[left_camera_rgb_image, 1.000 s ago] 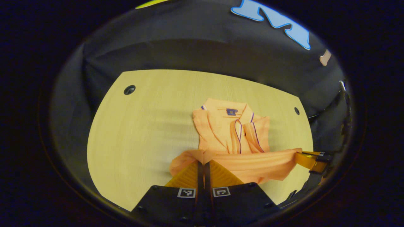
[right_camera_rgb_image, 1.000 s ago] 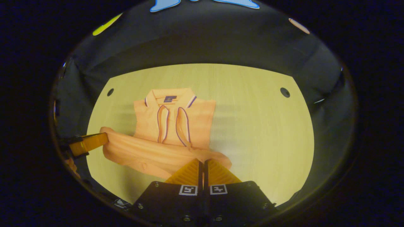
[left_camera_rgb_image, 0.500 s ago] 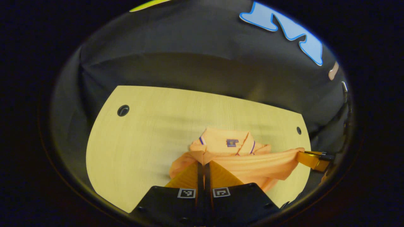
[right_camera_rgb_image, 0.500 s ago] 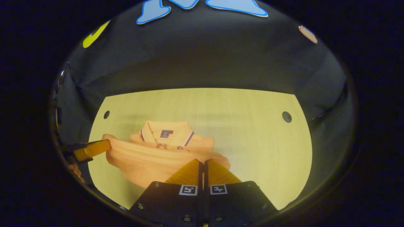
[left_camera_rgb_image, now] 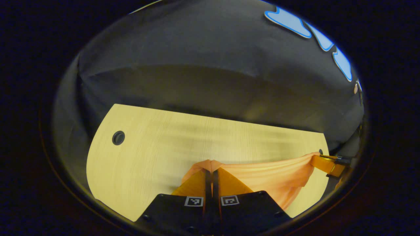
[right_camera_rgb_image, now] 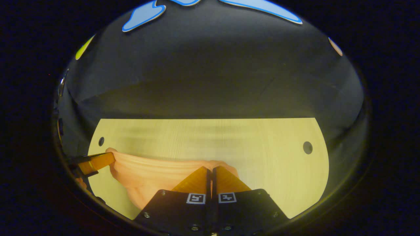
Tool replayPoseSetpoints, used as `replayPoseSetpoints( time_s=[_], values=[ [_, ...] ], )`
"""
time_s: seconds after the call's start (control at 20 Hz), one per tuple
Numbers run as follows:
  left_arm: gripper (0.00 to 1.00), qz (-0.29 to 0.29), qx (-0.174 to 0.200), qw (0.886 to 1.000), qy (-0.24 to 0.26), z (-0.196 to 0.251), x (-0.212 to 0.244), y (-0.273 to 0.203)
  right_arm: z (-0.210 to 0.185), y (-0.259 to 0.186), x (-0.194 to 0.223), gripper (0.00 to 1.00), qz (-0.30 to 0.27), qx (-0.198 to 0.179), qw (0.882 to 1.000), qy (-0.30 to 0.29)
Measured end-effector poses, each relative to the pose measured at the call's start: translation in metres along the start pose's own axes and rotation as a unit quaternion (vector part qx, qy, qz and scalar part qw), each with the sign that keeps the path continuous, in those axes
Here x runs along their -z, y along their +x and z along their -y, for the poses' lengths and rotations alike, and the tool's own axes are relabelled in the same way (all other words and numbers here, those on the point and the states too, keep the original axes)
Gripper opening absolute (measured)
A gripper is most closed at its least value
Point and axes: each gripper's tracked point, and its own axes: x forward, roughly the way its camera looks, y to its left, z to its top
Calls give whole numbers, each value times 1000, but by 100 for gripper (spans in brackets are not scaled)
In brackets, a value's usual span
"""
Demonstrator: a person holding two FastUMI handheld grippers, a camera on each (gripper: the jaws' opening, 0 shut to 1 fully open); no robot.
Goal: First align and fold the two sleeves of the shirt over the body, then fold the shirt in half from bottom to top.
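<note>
Black cloth wall behind a pale wood table (left_camera_rgb_image: 147, 147); round hole (left_camera_rgb_image: 118, 138) near the table's far left corner.

Left gripper view: left gripper (left_camera_rgb_image: 211, 172) at the bottom, fingers pressed together on a bunched corner of the orange shirt (left_camera_rgb_image: 269, 173). Shirt edge lifted off the table and stretched taut from that pinch across to the right gripper (left_camera_rgb_image: 323, 162) at the table's right edge, near a second small hole. Fabric hangs in soft folds below the stretched edge, down toward the table's near rim. Collar and sleeves hidden behind the raised cloth.

Right gripper view: same table (right_camera_rgb_image: 262, 147), hole (right_camera_rgb_image: 307, 147) at its far right, smaller hole (right_camera_rgb_image: 101, 141) at its far left. Right gripper (right_camera_rgb_image: 211, 172) at the bottom, fingers clamped tight on the shirt (right_camera_rgb_image: 147, 170) at its corner. Raised edge runs from there leftward to the left gripper (right_camera_rgb_image: 101, 159), also pinching the cloth, just below the small left hole. Shirt sags between the two grips, lower part draping toward the table's near rim. Bit of a hand (right_camera_rgb_image: 80, 183) just below the left gripper.
</note>
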Motion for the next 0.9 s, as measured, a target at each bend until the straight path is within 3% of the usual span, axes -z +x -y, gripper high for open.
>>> replayPoseSetpoints(
  time_s=[0.35,0.4,0.7,0.8,0.85,0.9],
  values=[
    [9,-19,-22,999,29,-9,23,77,-1,63,10,0,-6,14,1000,-28],
    [5,-22,-24,999,28,-10,28,84,-2,71,13,0,-10,15,999,-27],
    [10,-28,-26,999,15,1,32,74,-1,81,23,3,-21,6,999,-28],
    [25,-27,-28,999,23,3,28,74,4,80,26,4,-20,9,999,-23],
    [24,-24,-34,999,28,4,27,73,6,76,26,14,-21,11,1000,-19],
    [36,-20,-35,999,32,8,23,72,8,77,28,38,-22,12,1000,-17]
  ],
)
